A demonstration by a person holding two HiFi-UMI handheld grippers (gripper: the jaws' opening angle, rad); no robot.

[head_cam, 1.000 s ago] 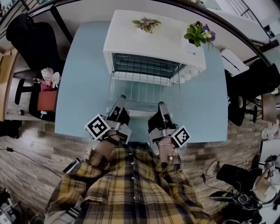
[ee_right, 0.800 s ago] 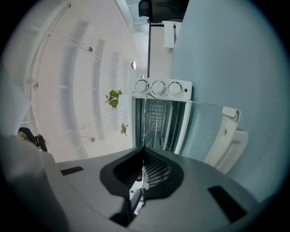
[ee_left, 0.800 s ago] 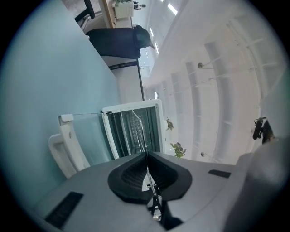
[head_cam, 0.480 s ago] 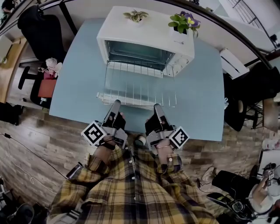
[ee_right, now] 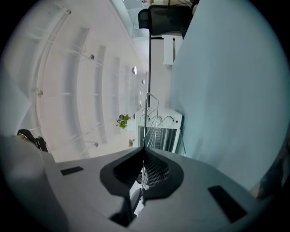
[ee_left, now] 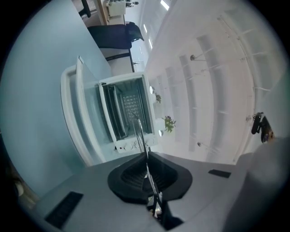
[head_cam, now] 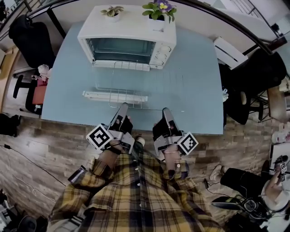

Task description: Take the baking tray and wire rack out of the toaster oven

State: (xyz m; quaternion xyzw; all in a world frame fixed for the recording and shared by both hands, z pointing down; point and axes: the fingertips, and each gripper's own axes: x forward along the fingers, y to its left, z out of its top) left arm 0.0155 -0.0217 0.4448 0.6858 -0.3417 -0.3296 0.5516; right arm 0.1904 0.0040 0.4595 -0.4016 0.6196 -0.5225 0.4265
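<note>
The white toaster oven [head_cam: 129,43] stands at the back of the pale blue table [head_cam: 199,90], its door [head_cam: 114,96] folded down flat. The thin wire rack [head_cam: 144,108] hangs level over the door and table, outside the oven mouth. My left gripper [head_cam: 123,107] and right gripper [head_cam: 166,111] are both shut on its near edge, side by side. In the left gripper view the rack [ee_left: 138,131] runs edge-on from the closed gripper [ee_left: 147,167] toward the oven [ee_left: 120,113]. The right gripper [ee_right: 142,170] pinches the rack [ee_right: 152,120] the same way. Whether a tray is inside the oven cannot be told.
Two small potted plants [head_cam: 158,8] [head_cam: 112,11] sit on top of the oven. A dark chair [head_cam: 29,34] and a red stool [head_cam: 40,93] stand left of the table, more chairs at the right [head_cam: 247,99]. I stand at the table's near edge [head_cam: 136,129].
Both grippers have drawn back toward me with the wire rack, which has slid out of the oven and now hangs over the open door. Both grips stayed shut.
</note>
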